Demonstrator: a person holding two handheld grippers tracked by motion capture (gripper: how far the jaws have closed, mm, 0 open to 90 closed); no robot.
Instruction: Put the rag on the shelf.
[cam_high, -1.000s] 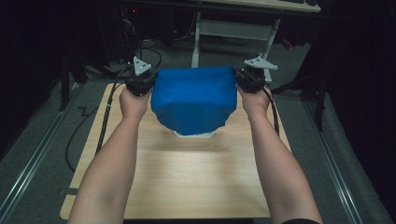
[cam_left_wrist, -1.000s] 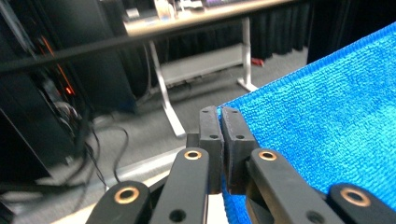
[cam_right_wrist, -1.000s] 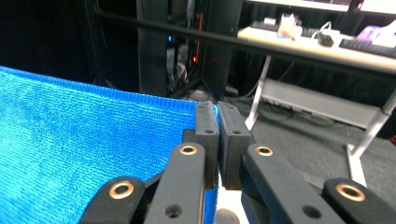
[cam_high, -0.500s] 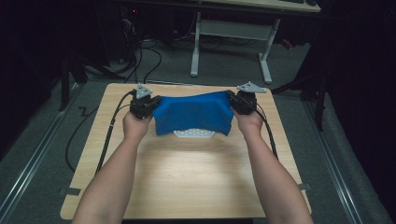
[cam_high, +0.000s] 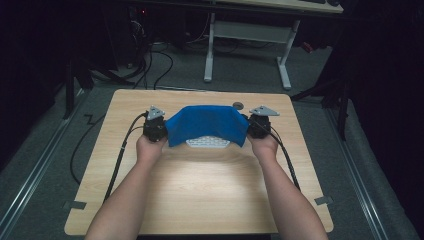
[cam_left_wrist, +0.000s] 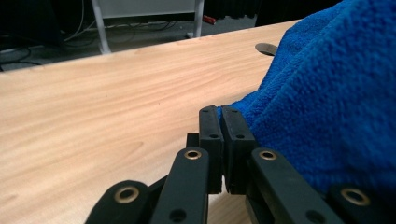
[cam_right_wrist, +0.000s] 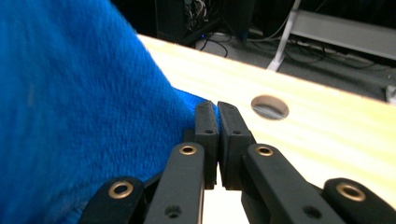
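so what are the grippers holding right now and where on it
Both hold the blue towel: the left gripper pinches its left corner, the right gripper its right corner, stretched between them over the table.

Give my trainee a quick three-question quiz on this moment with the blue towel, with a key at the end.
1. True or false: both grippers are shut on the blue towel.
2. What shows under the towel's near edge in the high view? A) a white patterned item B) a red cup C) a metal spoon
3. Fill in: the round hole in the table lies beyond the ______ gripper's tips.

Key:
1. True. The left gripper and the right gripper each pinch a corner of the towel, one at either end.
2. A, the white patterned item; what it is I cannot tell.
3. right
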